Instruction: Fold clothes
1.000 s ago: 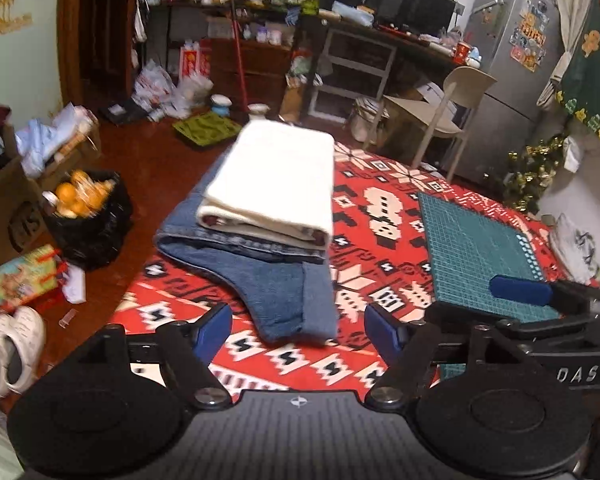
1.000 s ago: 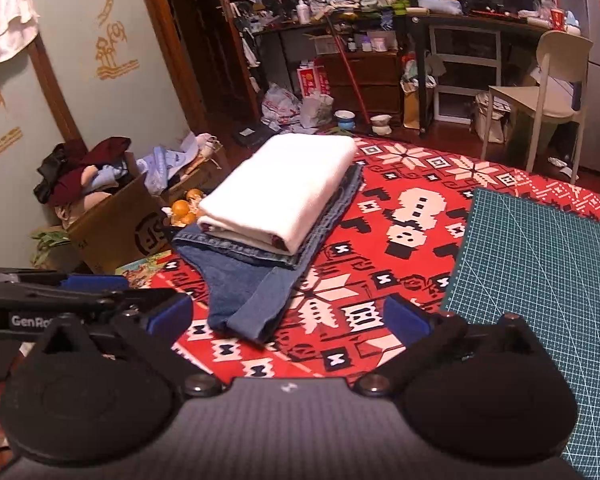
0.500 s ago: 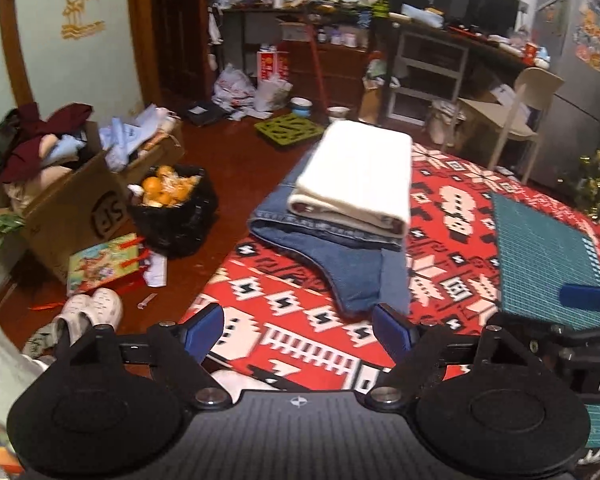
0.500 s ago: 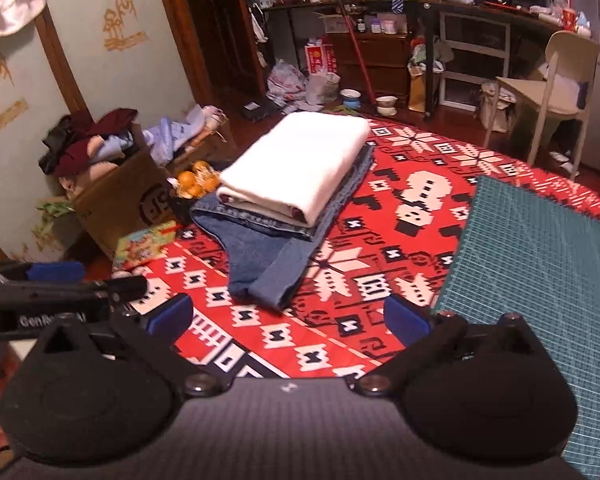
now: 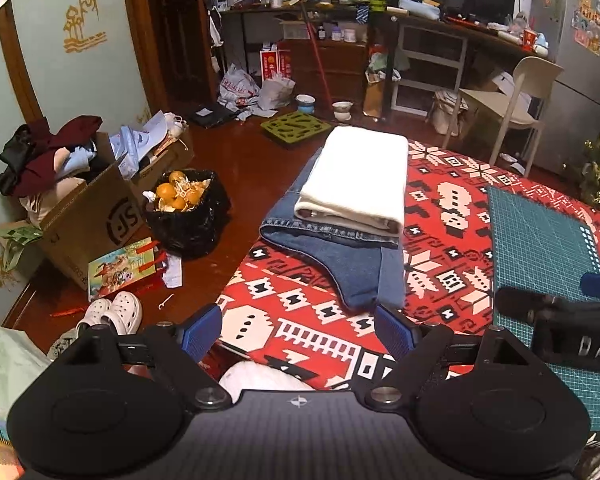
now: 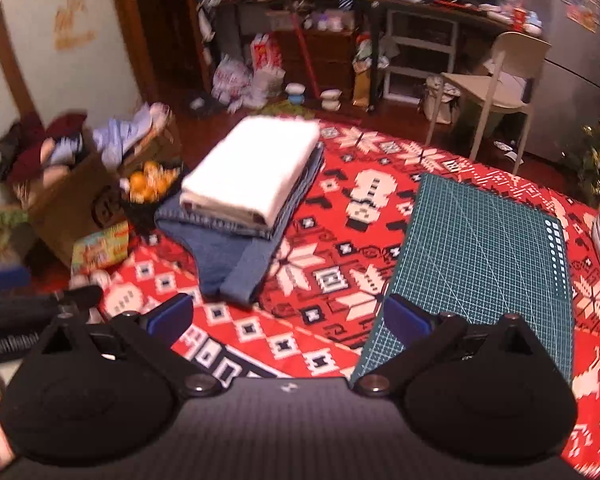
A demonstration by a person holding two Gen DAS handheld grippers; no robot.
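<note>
Our left gripper hangs with its blue pads well apart and nothing between them; our right gripper is likewise spread and empty, so neither tool grasps any cloth; below both lies the red patterned tablecloth, and the right gripper sits over the near edge of the green cutting mat; farther out, near the table's left side, sits the stack we care about, a folded white garment resting squarely on folded blue jeans, whose narrow end reaches toward us past the white piece; both look finished, so we judge this stage of the folding done and the next garment likely to come from elsewhere, perhaps the cardboard box of clothes on the floor beside the black bag of oranges; we expect the denim to be heavy, fairly stiff and slow to drape, best pinched at a thick folded edge or at the waistband, both grippers set apart so the layers do not slide open; the white piece looks soft, light and thick, prone to slump or slip off the denim if tugged from one corner; we would take it by two corners of the same folded edge.
</note>
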